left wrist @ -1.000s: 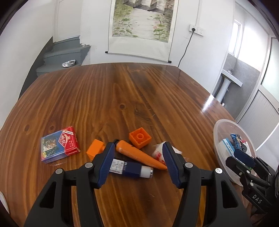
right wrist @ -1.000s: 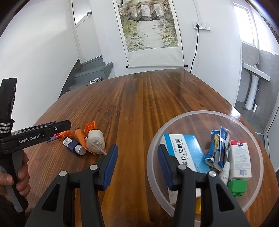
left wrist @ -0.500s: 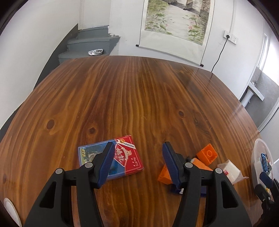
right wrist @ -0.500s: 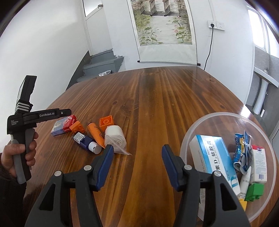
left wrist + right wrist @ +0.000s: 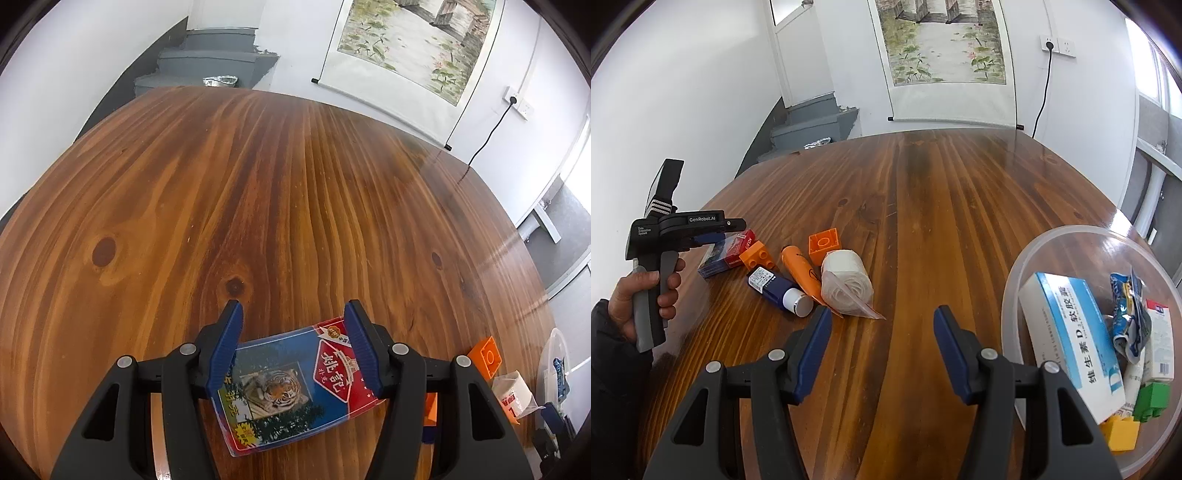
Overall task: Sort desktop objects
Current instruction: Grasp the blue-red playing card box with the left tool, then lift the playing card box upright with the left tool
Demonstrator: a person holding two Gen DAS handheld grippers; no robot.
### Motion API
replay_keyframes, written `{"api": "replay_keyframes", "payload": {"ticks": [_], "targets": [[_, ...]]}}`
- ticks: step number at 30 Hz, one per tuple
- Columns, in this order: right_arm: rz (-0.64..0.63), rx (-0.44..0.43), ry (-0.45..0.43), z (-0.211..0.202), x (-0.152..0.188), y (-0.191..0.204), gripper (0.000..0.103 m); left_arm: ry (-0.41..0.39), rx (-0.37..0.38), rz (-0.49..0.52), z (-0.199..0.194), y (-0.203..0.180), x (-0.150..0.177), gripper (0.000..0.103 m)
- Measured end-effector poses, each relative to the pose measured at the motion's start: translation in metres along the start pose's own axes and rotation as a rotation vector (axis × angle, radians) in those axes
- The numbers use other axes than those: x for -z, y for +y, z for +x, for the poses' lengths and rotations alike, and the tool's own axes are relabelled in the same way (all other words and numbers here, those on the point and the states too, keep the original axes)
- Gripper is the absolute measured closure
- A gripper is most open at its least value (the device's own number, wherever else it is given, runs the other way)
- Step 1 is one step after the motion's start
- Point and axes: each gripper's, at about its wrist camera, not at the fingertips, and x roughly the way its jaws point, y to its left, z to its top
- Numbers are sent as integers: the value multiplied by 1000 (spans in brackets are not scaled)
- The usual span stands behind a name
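card pack [image 5: 291, 384] blue-red, tiger print | table [image 5: 295, 206] striped brown woodgrain | claw fingers [image 5: 227, 349] blue

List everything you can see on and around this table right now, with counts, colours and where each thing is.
Playing card pack: 1, blue and red with a tiger picture, on the table between the left gripper's fingers.
Orange bricks: 2, orange, in the loose cluster beside the card pack.
Orange tube: 1, orange, lying in the cluster.
Blue bottle: 1, dark blue with a white cap, lying on its side.
Bandage roll: 1, white, in a clear bag, at the cluster's right.
Clear bowl: 1, transparent, right side of the table, holding boxes, packets, a green brick and a yellow brick.
Table: 1, brown wood.
Scroll painting: 1, on the wall.
Left gripper: 1, black with blue pads, open around the pack.
Right gripper: 1, open, empty.
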Motion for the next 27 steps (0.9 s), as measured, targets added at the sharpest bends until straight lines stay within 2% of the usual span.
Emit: {"api": "replay_keyframes", "payload": {"ticks": [6, 18, 24, 27], "targets": [[1, 2, 6, 2, 1, 3, 41, 29, 39, 20, -2, 1, 8, 42], [0, -8, 5, 3, 3, 5, 41, 64, 47, 91, -36, -6, 46, 42], [2, -14, 5, 4, 5, 5, 41, 90, 129, 79, -59, -12, 66, 42], [2, -17, 6, 3, 6, 6, 41, 108, 139, 97, -63, -16, 77, 42]]}}
